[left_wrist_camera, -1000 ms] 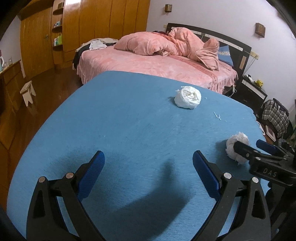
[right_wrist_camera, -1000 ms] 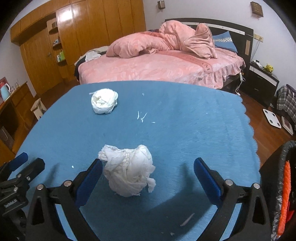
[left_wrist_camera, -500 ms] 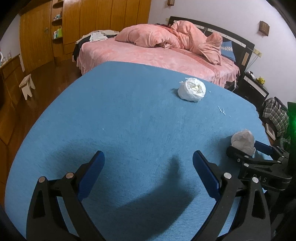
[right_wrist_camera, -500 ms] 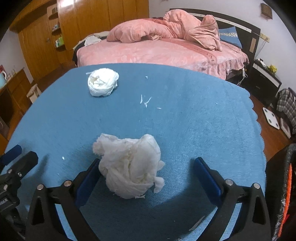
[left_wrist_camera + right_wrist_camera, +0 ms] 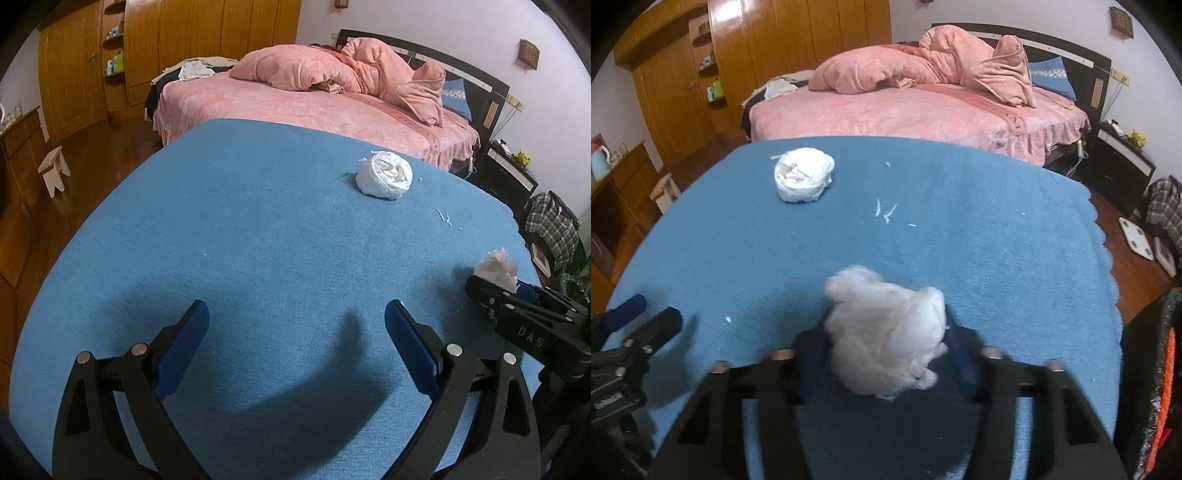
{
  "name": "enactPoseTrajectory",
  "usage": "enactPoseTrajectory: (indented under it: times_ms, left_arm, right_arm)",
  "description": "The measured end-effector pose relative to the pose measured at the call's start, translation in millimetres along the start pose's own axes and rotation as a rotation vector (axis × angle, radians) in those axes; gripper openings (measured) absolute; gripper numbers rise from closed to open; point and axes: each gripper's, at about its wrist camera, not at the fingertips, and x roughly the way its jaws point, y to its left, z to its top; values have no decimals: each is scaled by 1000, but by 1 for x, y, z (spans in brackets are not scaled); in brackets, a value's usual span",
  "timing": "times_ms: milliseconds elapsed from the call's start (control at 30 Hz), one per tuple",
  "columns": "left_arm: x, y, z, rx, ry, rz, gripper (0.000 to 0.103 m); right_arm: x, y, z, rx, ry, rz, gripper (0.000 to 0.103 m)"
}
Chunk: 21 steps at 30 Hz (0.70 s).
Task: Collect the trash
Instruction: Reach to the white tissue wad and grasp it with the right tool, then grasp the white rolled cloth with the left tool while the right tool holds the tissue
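Observation:
A crumpled white tissue wad (image 5: 886,332) sits between the blue pads of my right gripper (image 5: 886,328), low over the blue tablecloth (image 5: 997,221). The jaws are closing, and both pads touch the wad's sides. In the left wrist view the same wad (image 5: 496,267) sticks up from the right gripper (image 5: 495,291) at the table's right edge. A second, rounder white wad (image 5: 384,176) (image 5: 803,174) lies farther back on the cloth. My left gripper (image 5: 295,310) is open above bare cloth with nothing between its fingers.
Small white scraps (image 5: 886,212) lie mid-table. A dark bag with an orange lining (image 5: 1167,369) stands off the table's right edge. Beyond the table are a pink bed (image 5: 295,107), a small stool (image 5: 55,171) on the wood floor and a black nightstand (image 5: 509,173).
The right gripper's jaws have swung in from wide open onto the tissue wad. The left gripper stays open in much the same place.

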Motion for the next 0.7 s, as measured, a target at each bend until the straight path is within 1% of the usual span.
enactPoseTrajectory:
  times_ms: [167, 333, 500, 600, 700]
  left_arm:
    - [-2, -3, 1, 0, -9, -17, 93]
    - [1, -14, 11, 11, -35, -40, 93]
    - [13, -39, 38, 64, -62, -53, 93]
    - [21, -50, 55, 75, -81, -62, 93]
    - [39, -64, 78, 90, -88, -62, 93]
  right_arm:
    - [-5, -8, 1, 26, -5, 32, 44]
    - [-9, -19, 10, 37, -29, 26, 44]
    - [-11, -39, 29, 59, -56, 6, 44]
    - [-9, -52, 38, 69, -62, -6, 44]
    - [-6, -64, 45, 79, -65, -11, 44]
